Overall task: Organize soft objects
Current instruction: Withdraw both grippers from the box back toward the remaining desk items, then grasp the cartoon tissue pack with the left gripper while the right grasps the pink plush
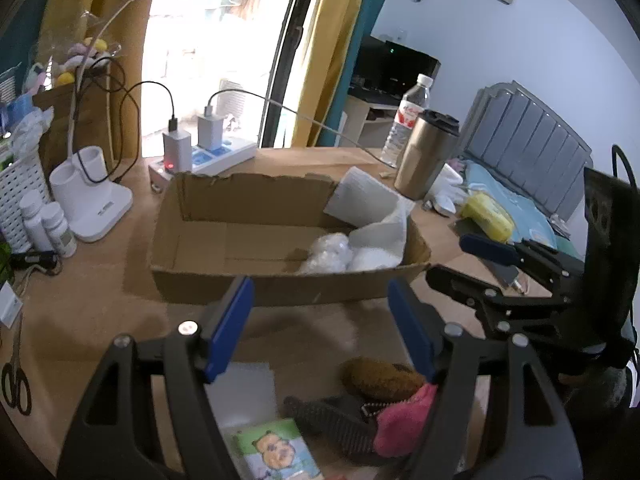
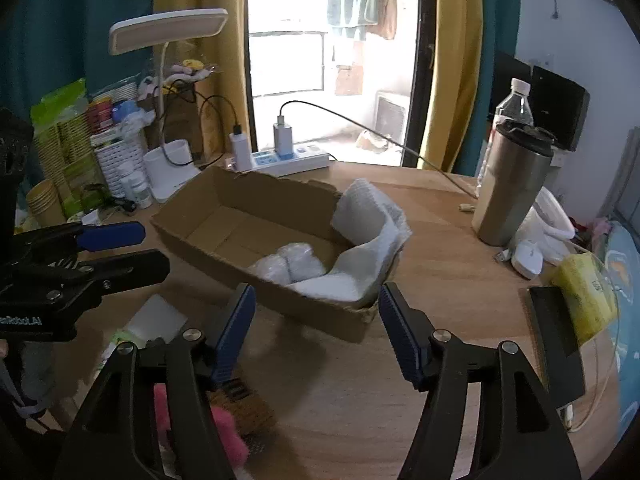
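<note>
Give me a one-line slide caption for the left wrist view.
Open left gripper hovers before cardboard box holding white padding; pink soft item lies below.

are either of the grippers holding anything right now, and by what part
Nothing is held: the left gripper and right gripper are both open and empty.

I hold my left gripper (image 1: 320,328) and my right gripper (image 2: 316,330) side by side, level, both with blue-padded jaws spread wide and gripping nothing.
</note>
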Tool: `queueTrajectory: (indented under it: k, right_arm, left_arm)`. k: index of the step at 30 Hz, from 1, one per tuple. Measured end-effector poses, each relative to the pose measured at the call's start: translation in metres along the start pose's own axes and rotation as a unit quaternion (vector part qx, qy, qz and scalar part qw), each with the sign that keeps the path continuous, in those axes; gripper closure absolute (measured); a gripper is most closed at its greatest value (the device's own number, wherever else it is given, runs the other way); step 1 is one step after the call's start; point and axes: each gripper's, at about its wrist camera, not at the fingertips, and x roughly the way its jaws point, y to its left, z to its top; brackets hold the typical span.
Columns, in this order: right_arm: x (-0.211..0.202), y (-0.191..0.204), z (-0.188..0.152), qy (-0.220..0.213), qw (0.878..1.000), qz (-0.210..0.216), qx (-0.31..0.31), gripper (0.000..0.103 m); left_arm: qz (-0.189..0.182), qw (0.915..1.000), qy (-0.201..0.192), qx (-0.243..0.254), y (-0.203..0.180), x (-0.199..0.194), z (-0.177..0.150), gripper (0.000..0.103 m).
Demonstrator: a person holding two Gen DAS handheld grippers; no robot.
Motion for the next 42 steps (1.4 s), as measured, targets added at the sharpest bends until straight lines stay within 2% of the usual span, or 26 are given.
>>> queueTrajectory:
  k: [22,30,42]
  right_arm:
    - [-0.023,0.037,-0.029,0.0,1.0,0.026,-0.011,0.03]
    - [-0.024,0.05,-0.041,0.014,0.999,0.046,-0.013,0.023]
    - [-0.02,0.062,-0.06,0.032,0.998,0.056,-0.013,0.023]
  left_arm:
    - [0.015,0.9998,-0.003,-0.009,0.009,-0.032,-0.038,0.031]
    - [0.018,0.9997,0.003,-0.014,0.013,-0.041,-0.055,0.031]
    - [0.023,0.9992,0.022,-0.023,0.018,-0.04,-0.078,0.031]
